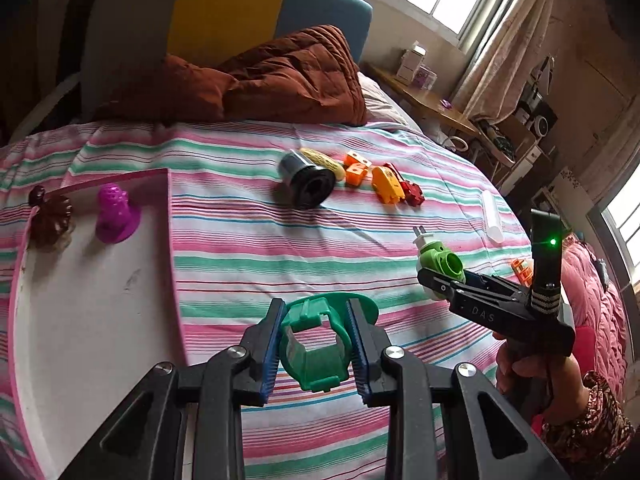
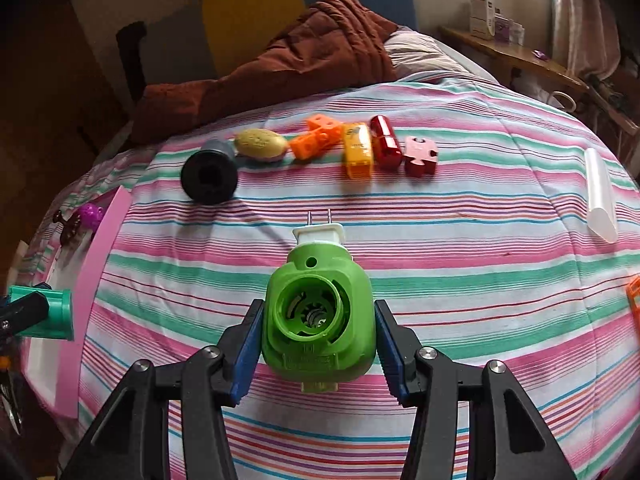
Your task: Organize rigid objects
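Note:
My left gripper is shut on a teal plastic ring piece, held above the striped bed just right of a white tray with a pink rim. A purple toy and a brown toy stand at the tray's far end. My right gripper is shut on a light green plug-in device, whose white two-pin end points away from me. In the left wrist view that device hangs off to the right. The teal piece shows at the left edge of the right wrist view.
A row lies across the far bed: black cylinder, yellow oval, orange cubes, yellow-orange block, red capsule, red puzzle piece. A white tube and an orange piece are at the right. A brown quilt is heaped behind.

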`<state>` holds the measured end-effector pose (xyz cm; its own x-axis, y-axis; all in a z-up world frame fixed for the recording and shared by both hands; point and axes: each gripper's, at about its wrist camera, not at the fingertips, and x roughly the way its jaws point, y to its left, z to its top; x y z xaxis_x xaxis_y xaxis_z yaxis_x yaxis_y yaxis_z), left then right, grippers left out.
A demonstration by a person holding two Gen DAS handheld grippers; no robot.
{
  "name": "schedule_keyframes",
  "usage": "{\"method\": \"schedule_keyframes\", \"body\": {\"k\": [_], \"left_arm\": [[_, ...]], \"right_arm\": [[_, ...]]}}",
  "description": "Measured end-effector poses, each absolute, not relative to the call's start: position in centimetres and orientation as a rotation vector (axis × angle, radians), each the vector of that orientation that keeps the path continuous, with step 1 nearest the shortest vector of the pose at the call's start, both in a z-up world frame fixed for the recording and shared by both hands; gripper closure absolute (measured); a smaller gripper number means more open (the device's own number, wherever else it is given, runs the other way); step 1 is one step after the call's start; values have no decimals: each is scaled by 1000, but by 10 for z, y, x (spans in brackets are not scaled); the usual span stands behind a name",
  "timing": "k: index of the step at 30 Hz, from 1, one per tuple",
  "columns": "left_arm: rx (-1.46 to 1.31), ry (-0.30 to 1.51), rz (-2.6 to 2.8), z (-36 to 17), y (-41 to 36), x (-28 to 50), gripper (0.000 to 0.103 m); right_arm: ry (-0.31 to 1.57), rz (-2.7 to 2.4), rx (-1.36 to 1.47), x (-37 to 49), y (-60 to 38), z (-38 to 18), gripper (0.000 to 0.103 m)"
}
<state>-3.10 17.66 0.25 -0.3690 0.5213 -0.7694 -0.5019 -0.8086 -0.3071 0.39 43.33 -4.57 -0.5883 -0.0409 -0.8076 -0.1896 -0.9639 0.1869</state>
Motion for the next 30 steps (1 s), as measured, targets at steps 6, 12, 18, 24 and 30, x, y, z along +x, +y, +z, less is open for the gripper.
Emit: {"method": "schedule_keyframes", "body": {"k": [6,12,18,24,30], "left_arm": [[-1232,-85,2290,9,125,-43,73],[-1287,-176,2366,-1,76,-63,73],[-1360,-226,2457,-16,33,-85,73],[-1413,-254,2498,-29,9,-111,73],[-1484,-229,2502,-39,1,-137,73]], "right_arm": [[453,2788,-1396,-13,385,-31,50],[455,2875,-1405,-26,336,-14,50],[445,2946,-1445,-39,289,-5,50],[418,2995,-1490,-46,247,0,50],[361,3017,-1517,-48,218,1,50]]}}
